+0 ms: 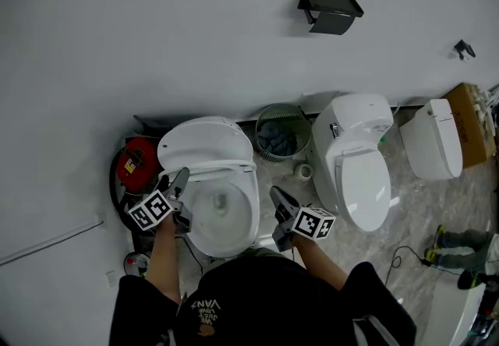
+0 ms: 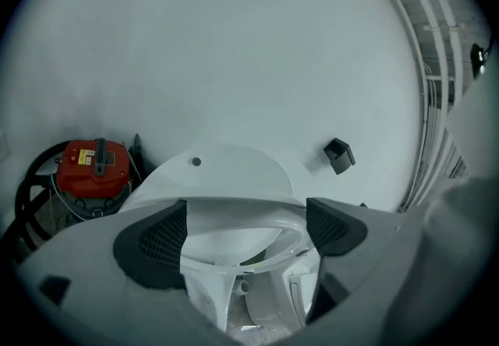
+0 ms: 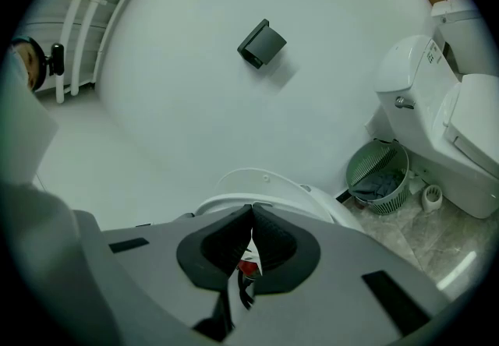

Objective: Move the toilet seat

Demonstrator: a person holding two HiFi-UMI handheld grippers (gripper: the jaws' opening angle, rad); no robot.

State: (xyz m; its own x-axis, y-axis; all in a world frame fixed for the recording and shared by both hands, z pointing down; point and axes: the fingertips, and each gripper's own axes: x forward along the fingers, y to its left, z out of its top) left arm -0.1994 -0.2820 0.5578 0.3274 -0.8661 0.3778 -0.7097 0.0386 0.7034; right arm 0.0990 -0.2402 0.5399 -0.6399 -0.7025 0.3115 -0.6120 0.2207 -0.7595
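The toilet (image 1: pixel 226 220) stands at your 12 o'clock, its 9 o'clock rim hidden behind your left gripper (image 1: pixel 181 179), whose fingers stand wide apart, gripping nothing. The toilet seat (image 1: pixel 222 168) lies under the raised lid (image 1: pixel 204 142), long axis 12 to 6, tilt unclear. Your right gripper (image 1: pixel 279 198) has its fingers pressed together, empty.

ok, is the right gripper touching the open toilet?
Apart. Head view shows a strip of floor between the right gripper and the open toilet; the right gripper view shows its jaws shut together, nothing clamped.

Grey marbled floor (image 1: pixel 421 204) under open toilet (image 1: pixel 226 216), green mesh bin (image 1: pixel 282 134), closed toilet (image 1: pixel 360 173), red canister (image 1: pixel 137 165).
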